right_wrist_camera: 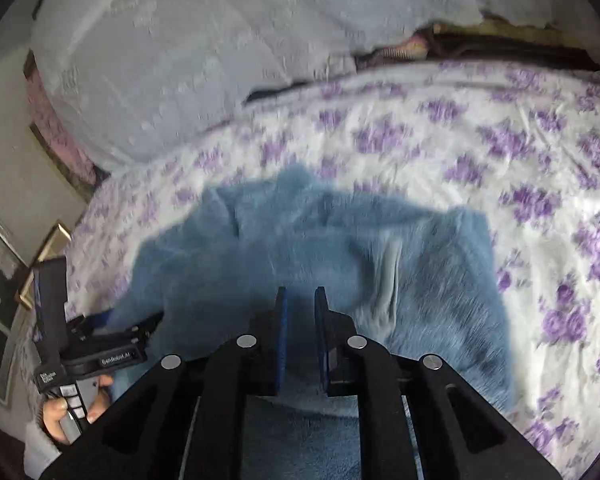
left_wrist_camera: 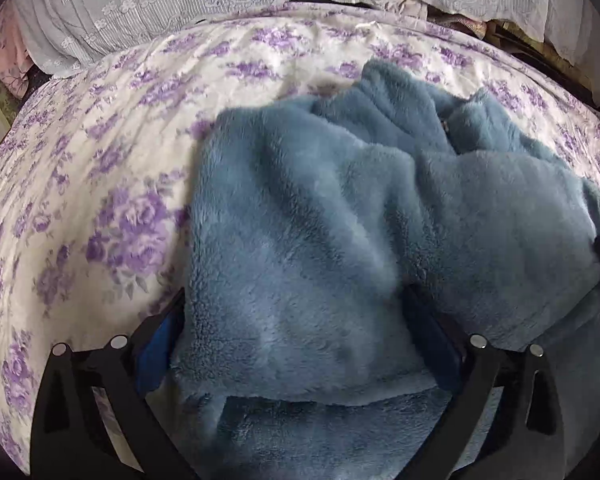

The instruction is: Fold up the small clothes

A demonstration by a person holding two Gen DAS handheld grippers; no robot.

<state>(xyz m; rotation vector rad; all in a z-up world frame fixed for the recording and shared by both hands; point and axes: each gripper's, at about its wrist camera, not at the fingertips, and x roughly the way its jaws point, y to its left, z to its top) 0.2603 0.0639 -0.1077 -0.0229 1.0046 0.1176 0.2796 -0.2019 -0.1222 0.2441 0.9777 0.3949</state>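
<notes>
Two grippers were in view over one blue fleece garment (left_wrist_camera: 340, 220) lying on a purple-flowered bedspread (left_wrist_camera: 100, 184). The left gripper (left_wrist_camera: 296, 320) had its jaws spread wide. A folded layer of the fleece lay between the two blue-padded fingers (left_wrist_camera: 156, 344) and covered their tips; whether the pads pressed it could not be told. Bedspread showed left of this gripper, with pale lace cloth (left_wrist_camera: 140, 0) beyond it. In the right wrist view the left gripper's body (right_wrist_camera: 96, 344) sat far left at the garment's edge. The right gripper (right_wrist_camera: 302, 300) had its jaws nearly together with a narrow gap between them and nothing in it. It hovered over the fleece (right_wrist_camera: 380, 260), which spread ahead and to both sides. This view was blurred.
</notes>
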